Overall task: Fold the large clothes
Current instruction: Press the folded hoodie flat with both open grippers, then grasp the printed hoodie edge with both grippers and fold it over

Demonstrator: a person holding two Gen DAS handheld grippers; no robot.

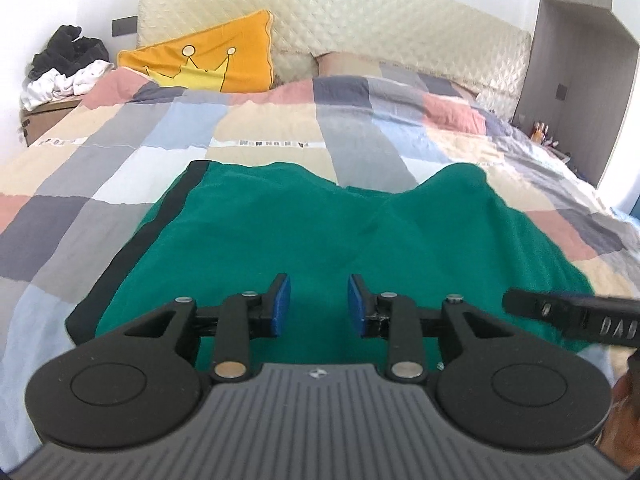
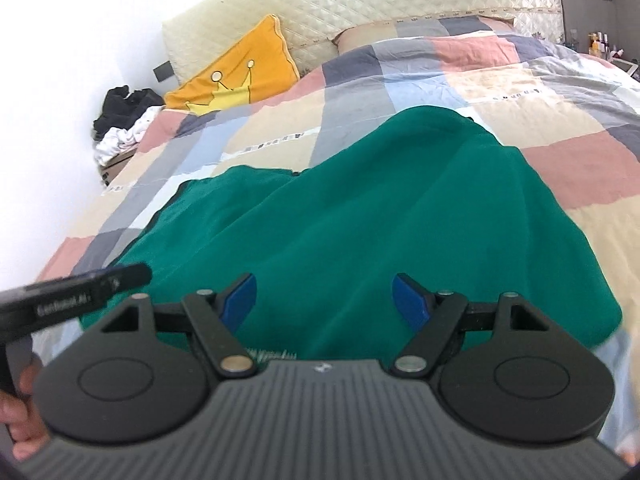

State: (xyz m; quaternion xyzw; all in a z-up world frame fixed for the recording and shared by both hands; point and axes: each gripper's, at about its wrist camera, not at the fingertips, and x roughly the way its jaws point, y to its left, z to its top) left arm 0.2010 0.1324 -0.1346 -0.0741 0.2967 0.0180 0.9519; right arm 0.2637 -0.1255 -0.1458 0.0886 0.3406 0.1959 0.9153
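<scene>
Bedroom, bed [image 1: 120,184] with patchwork quilt. Left tongs [image 1: 319,305] part open, nothing between the blue pads, hovering over the near edge of the green garment [image 1: 280,232]. Right tongs [image 2: 324,300] wide open, empty, also above the garment near its lower edge. Garment lies spread flat at centre frame, black stripe on its left side. Yellow pillow [image 1: 212,60] upper left against cream headboard [image 1: 360,16].
</scene>
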